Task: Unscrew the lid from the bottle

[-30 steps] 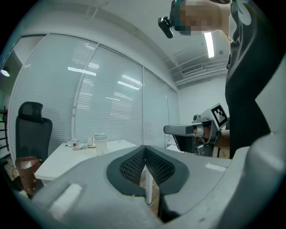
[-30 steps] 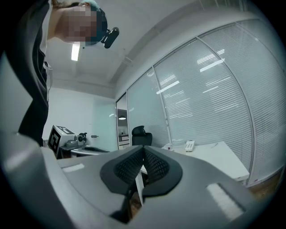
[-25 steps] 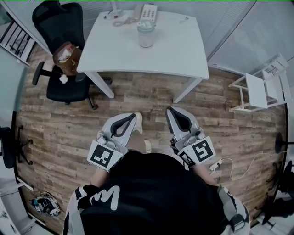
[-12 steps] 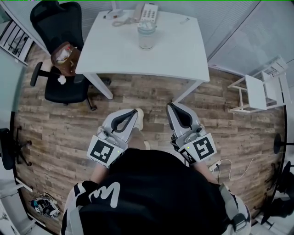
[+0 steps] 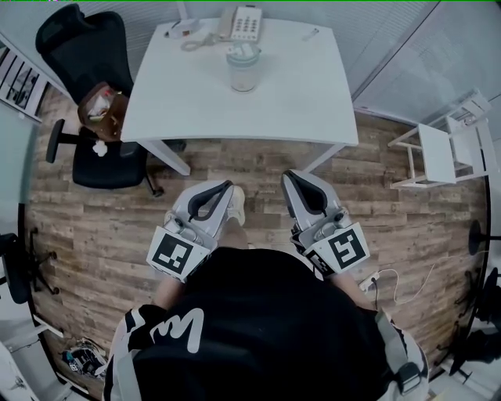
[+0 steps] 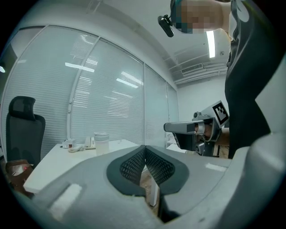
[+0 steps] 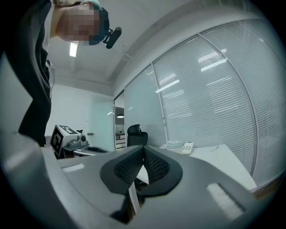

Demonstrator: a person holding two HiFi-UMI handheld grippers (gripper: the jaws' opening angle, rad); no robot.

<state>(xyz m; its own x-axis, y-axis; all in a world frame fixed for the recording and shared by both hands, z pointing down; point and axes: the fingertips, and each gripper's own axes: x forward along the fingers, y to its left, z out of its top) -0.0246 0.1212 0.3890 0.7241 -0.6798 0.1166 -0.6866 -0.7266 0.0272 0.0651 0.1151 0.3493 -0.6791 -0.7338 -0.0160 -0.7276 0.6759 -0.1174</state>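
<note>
As I read it, none of the unscrewing is done yet. The bottle (image 5: 243,72) stands upright toward the far side of the white desk (image 5: 313,102), just in front of the telephone (image 5: 245,23). Its lid (image 5: 243,53) sits on top. I cannot tell from here whether it is screwed tight, since the bottle is small in every view.

Both of my tools are well apart from it, held out over the wooden floor (image 5: 102,196) short of the desk's near edge. The left tool (image 5: 228,188) has its jaws pressed together with nothing between the pads. The right tool (image 5: 287,177) is the same: closed, empty and pointing roughly toward the desk.

So the whole job is ahead of me. I need to bring both tools up to the desk and spread the jaws. One tool takes the body of the bottle to steady it, the other clamps the lid, and then I twist until the lid comes free. An office chair (image 5: 86,55) sits off the desk's left corner, out of my line.
</note>
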